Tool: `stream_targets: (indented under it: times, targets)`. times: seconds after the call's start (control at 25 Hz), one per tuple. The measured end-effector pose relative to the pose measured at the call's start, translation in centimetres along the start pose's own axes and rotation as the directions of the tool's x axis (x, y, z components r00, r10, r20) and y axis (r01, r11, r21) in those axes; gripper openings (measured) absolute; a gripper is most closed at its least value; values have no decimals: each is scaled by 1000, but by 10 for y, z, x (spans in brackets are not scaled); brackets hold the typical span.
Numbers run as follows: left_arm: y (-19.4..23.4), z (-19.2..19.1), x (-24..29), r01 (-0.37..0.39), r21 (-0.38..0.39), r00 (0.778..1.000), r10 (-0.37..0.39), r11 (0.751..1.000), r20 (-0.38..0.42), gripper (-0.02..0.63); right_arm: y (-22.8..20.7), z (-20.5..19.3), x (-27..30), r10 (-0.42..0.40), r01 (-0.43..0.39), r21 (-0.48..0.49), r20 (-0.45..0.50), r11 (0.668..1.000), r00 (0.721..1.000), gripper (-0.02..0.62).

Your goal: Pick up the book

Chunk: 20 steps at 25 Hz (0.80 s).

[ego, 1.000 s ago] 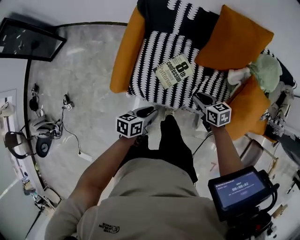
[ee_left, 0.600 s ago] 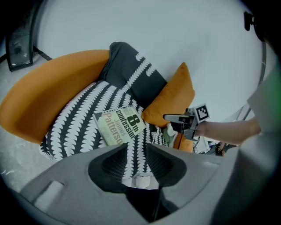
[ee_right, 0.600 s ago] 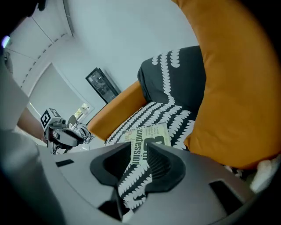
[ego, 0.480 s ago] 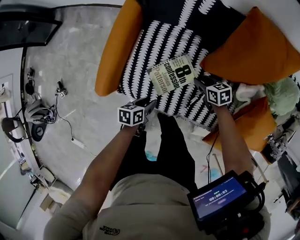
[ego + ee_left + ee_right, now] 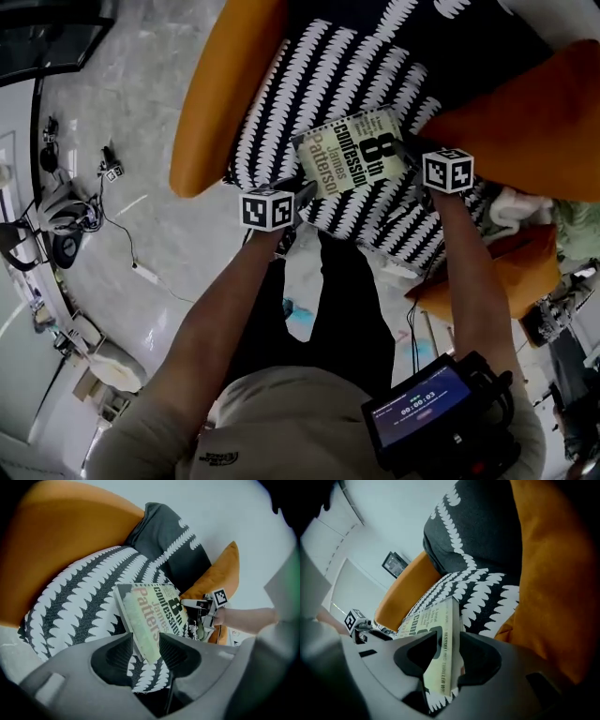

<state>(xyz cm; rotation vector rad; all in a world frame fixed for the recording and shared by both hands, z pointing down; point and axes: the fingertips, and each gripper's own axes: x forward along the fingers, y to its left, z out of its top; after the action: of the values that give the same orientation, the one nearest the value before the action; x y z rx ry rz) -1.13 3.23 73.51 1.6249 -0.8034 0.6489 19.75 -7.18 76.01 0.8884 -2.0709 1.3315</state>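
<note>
A pale green paperback book [image 5: 354,164] lies face up on a black-and-white patterned cushion [image 5: 328,84] in an orange armchair [image 5: 220,94]. My left gripper [image 5: 302,192] is at the book's near left corner. In the left gripper view the book [image 5: 152,616] pokes between the left gripper [image 5: 143,648] jaws, which have just been opening. My right gripper [image 5: 408,150] is at the book's right edge. In the right gripper view the book's spine [image 5: 440,644] stands between the right gripper [image 5: 446,651] jaws, with a gap on the left. Those jaws have also just been opening.
A big orange pillow [image 5: 525,103] leans close behind the right gripper. Grey marble floor [image 5: 141,244] with cables and headsets [image 5: 56,225] lies to the left of the chair. A screen device [image 5: 427,408] hangs at the person's chest.
Both grippers have moved forward and down from in front of the chair to the book, and now straddle its left corner and right edge. The view has closed in on the cushion.
</note>
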Motion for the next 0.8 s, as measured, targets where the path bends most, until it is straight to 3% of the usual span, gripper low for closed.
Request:
stream_targets:
  times: [0.2,0.28,0.48,0.8]
  targets:
    - [-7,5,27,37,-83,999,-38,996,-5,160,-4,3,-1,61,-63,83,25,995,998,149]
    - [-7,6,32,18,-115,1000,-19,993,-8,156,-8,5,-6,58,-62,101,43,993,997,142]
    - [-1,7,12,9,-114,1000,-10,993,-7,114,10,0,-10,26,-32,134,50,990,998,121]
    - [-21,15,-49,48,-87,999,-46,995,24,107,64,17,-52,-2,-25,159,170,987,986,114]
